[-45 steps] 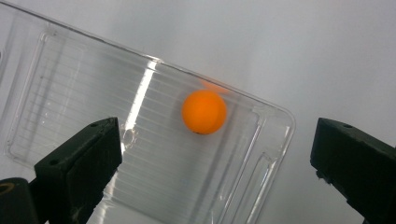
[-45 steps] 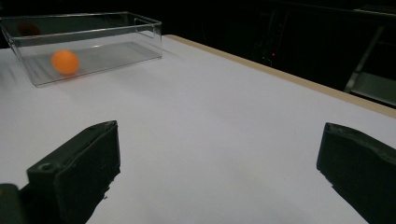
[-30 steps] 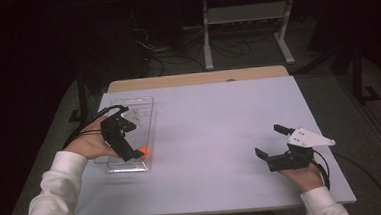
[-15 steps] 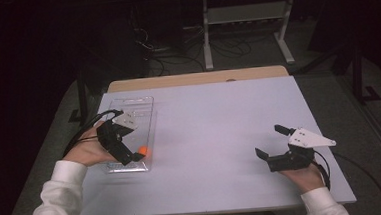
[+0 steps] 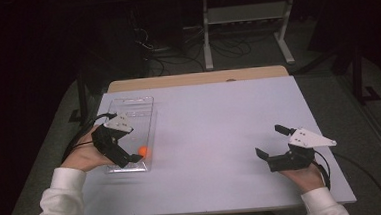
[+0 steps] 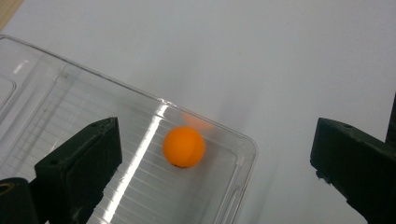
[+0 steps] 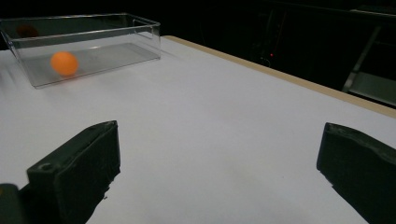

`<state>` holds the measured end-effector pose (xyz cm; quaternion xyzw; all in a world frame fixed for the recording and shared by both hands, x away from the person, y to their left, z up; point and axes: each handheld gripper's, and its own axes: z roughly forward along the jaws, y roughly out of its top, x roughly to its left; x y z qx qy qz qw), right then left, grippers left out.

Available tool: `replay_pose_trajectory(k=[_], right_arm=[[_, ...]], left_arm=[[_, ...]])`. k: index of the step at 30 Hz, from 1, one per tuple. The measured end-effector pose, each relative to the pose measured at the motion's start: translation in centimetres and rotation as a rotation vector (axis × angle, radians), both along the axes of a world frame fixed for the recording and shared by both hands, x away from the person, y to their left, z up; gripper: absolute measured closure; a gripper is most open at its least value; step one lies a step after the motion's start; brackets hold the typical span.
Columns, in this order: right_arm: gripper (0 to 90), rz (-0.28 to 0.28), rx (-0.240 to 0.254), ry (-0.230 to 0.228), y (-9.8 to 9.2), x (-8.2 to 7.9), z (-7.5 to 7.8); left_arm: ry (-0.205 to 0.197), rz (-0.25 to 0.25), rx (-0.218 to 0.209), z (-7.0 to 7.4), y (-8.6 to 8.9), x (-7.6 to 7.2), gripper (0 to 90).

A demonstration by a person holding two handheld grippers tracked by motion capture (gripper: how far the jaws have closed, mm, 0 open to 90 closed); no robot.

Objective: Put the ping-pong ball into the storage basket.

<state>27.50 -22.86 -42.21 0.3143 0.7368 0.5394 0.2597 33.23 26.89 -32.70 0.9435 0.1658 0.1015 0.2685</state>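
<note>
An orange ball [image 5: 143, 151] lies in the near right corner of a clear plastic tray [image 5: 130, 103] at the table's left. My left gripper [image 5: 129, 149] hovers over the tray's near end, open, with the ball just right of its tips. In the left gripper view the ball [image 6: 183, 146] rests loose on the tray's floor [image 6: 70, 102], and the left gripper [image 6: 217, 140] has its jaws spread wide, touching nothing. At the table's near right, my right gripper [image 5: 269, 141] is open and holds nothing. The right gripper [image 7: 219, 140] looks across the table at the ball [image 7: 64, 63] in the tray [image 7: 116, 28].
The white table top [image 5: 219, 120] has a wooden strip [image 5: 197, 78] along its far edge. Behind it stand a metal shelf frame [image 5: 245, 16] and cables on a dark floor. Cables trail from both grippers.
My left hand and gripper have drawn back a little to the left, away from the ball. The ball stays at the same spot in the tray. The right gripper has not moved.
</note>
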Motion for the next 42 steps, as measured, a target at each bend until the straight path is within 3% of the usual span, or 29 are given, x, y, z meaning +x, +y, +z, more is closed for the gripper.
replay_pose_trajectory(k=[8,13,15,23,28,42], right_arm=[[0.0,0.000,-0.001,0.001,0.0,0.0,0.0],[0.0,-0.002,0.001,0.002,0.0,0.0,0.0],[0.0,-0.003,0.000,0.001,0.0,0.0,0.0],[0.0,-0.002,0.000,0.000,0.0,0.0,0.0],[0.0,-0.003,0.004,0.001,-0.1,0.0,0.0],[0.0,-0.003,0.002,0.000,0.0,0.0,0.0]], left_arm=[[-0.019,0.010,-0.056,-0.5,0.3,-0.5,2.1],[-0.029,0.027,-0.110,-1.0,0.8,-0.7,2.1],[-0.031,0.037,-0.152,-1.2,1.0,-1.0,2.1],[-0.036,0.050,-0.205,-1.9,1.0,-1.4,2.0],[-0.036,0.067,-0.210,-2.4,1.3,-1.6,0.0],[-0.059,0.093,-0.301,-3.2,2.0,-2.4,0.0]])
